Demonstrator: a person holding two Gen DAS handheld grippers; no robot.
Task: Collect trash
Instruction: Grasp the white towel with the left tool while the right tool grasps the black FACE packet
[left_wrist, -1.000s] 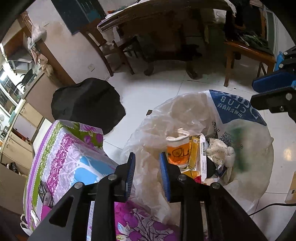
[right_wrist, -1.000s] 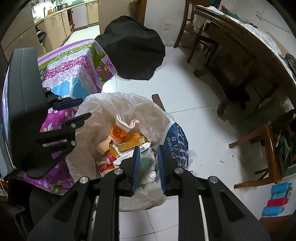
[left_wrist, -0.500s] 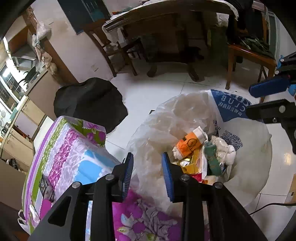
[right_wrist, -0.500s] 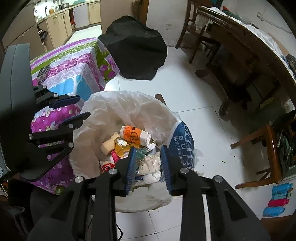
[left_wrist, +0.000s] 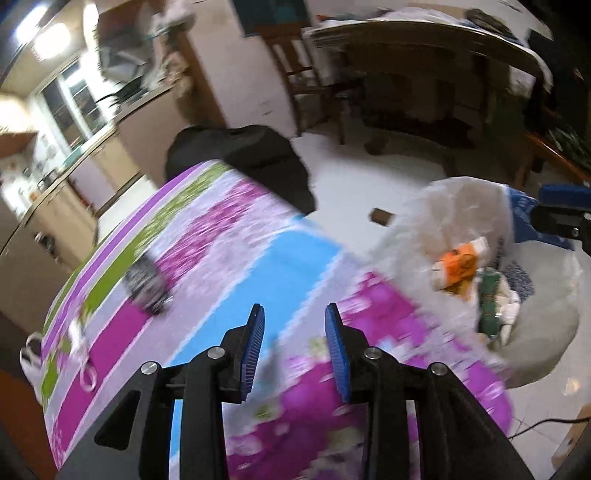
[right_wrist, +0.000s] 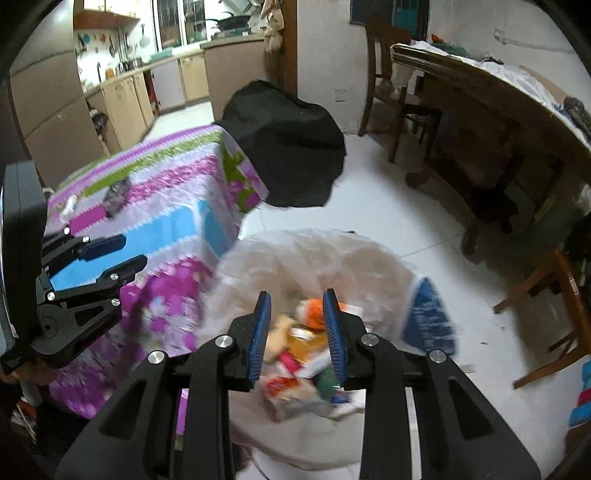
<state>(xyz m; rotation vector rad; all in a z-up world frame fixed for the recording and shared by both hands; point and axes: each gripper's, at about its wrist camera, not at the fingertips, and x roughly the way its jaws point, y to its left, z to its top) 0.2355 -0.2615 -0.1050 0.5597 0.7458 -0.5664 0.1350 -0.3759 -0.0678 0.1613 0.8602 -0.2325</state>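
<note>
Left wrist view first: my left gripper (left_wrist: 293, 343) is spread a little with nothing between the pads, and its jaws have just been opening a touch. It's hanging over the flowery tablecloth surface (left_wrist: 229, 258), well off to the left of the trash bag (left_wrist: 461, 206). There's a dark crumpled thing (left_wrist: 146, 282) lying on the cloth, further from the bag than my gripper is; it's too blurry to say what it is, but my guess is it's the next bit of trash. If so, I'd slow right down, line both pads up either side of it and come in from above so I don't snag the cloth.

The bag itself is a thin, whitish plastic liner with a blue printed panel on its far side, mouth open, and it's stuffed: an orange cup (left_wrist: 460, 260) on top, a green wrapper (left_wrist: 489, 302) just beside it.

Right wrist view: my right gripper (right_wrist: 297, 334) is parted a bit too, empty, sitting right above the bag's mouth (right_wrist: 314, 251). The bag stands on the floor, up against the corner of the surface. A small pale scrap (right_wrist: 70, 203) also lies on the cloth, on the side away from the bag.
</note>
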